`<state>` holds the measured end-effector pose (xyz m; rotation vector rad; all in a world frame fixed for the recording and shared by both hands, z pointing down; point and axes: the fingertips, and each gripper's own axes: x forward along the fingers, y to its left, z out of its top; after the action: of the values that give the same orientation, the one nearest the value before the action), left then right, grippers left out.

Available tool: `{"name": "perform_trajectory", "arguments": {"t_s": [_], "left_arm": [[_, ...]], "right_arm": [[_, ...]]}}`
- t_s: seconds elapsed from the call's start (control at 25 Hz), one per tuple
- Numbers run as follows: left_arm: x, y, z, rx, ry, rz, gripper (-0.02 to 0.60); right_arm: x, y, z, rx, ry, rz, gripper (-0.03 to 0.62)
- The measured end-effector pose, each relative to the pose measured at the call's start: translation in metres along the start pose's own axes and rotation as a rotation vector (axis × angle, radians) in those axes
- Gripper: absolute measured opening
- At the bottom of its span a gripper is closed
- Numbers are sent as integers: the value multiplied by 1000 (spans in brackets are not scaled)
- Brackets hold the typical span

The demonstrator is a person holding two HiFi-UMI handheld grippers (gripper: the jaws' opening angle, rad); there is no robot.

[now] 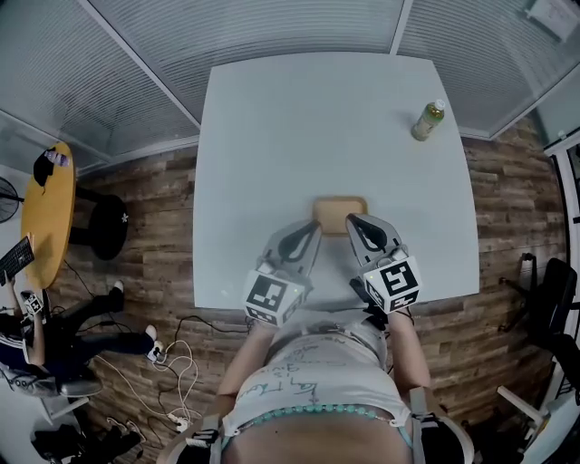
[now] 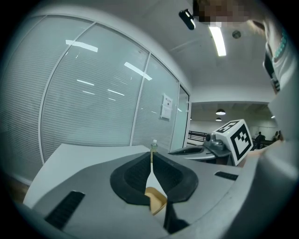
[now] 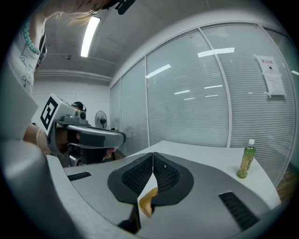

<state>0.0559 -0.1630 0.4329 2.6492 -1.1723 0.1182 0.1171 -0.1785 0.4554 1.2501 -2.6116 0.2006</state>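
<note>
The tan tray [image 1: 340, 211] lies flat on the white table [image 1: 272, 136], near the middle of its near half and just ahead of both grippers. Nothing stands between the tray and the grippers. A green bottle [image 1: 429, 120] with a pale cap stands upright well apart from it, toward the table's far right corner. Left of the table, on the wood-plank floor [image 1: 154, 190], are a round yellow table [image 1: 47, 213] and a black stool [image 1: 109, 220]. Glass walls with lowered blinds [image 1: 272, 27] close off the far side.

The tray is a shallow rectangle with rounded corners and a raised rim, matte and wood-coloured. The table top is smooth and plain. Each gripper has broad grey jaws lined with black ribbed pads.

The left gripper [image 1: 313, 227] points at the tray's near left corner. Its pads are drawn together to a thin slit, with nothing between them. The right gripper [image 1: 353, 220] points at the tray's near right edge, its pads closed tip to tip and likewise empty. In each gripper view the tray's rim shows just below the closed pads. Whether either tip touches it cannot be told.
</note>
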Motion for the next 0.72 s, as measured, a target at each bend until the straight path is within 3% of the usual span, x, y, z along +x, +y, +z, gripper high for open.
{"name": "perform_trajectory", "arguments": {"t_s": [0.72], "left_arm": [[-19,-9,-11,-26,43,-29,0]], "right_arm": [[13,-52,-107,-12,267,-69,2]]}}
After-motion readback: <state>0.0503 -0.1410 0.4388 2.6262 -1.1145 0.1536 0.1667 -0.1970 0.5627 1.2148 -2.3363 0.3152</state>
